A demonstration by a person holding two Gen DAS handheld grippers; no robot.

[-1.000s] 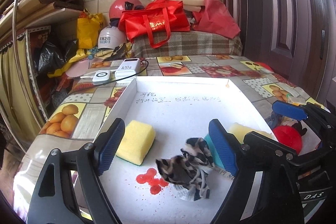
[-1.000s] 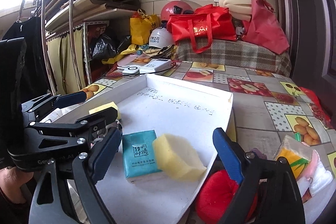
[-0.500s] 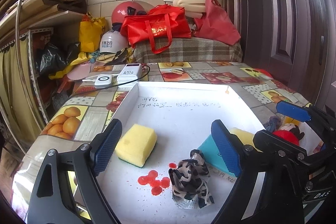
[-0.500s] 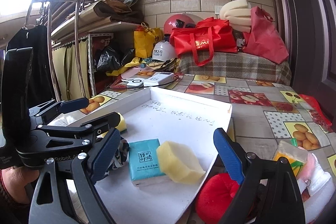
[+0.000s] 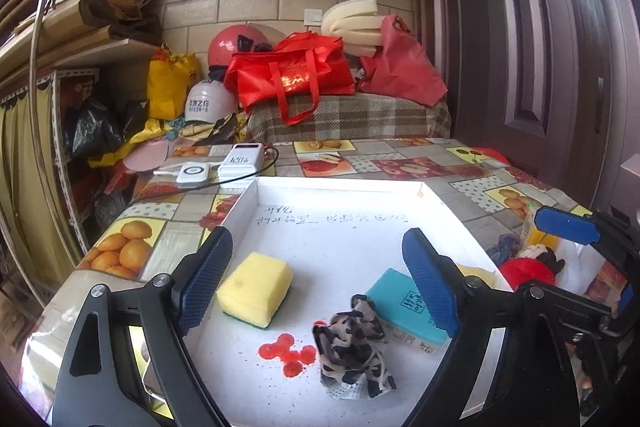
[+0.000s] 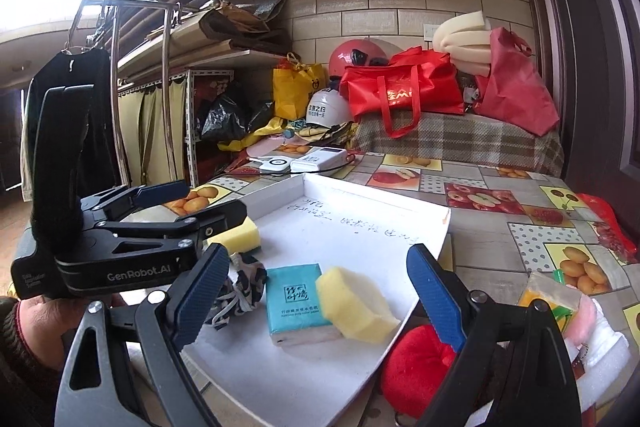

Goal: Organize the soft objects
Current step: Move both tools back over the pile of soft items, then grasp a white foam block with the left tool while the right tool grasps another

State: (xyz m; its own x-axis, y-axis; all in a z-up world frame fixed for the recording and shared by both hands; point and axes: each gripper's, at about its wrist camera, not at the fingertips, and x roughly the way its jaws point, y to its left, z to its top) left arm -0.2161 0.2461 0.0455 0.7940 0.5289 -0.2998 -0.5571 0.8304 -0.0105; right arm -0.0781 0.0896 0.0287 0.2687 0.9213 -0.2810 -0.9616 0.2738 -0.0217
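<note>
Patterned cloth [image 5: 352, 351] lies crumpled in white tray [image 5: 248, 203] beside teal tissue pack [image 5: 404, 307], both left gripper [image 5: 316, 279] and right gripper [image 6: 320, 291] spread wide and empty, next likely fetching red plush [image 6: 420, 363] just outside tray.

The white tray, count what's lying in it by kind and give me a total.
In the white tray:
Yellow sponges: 2
Teal tissue packs: 1
Patterned cloth bundles: 1
Total: 4

Table [image 5: 400, 163] (fruit-print cloth): white tray [image 5: 248, 203], power bank [image 5: 244, 159].
</note>
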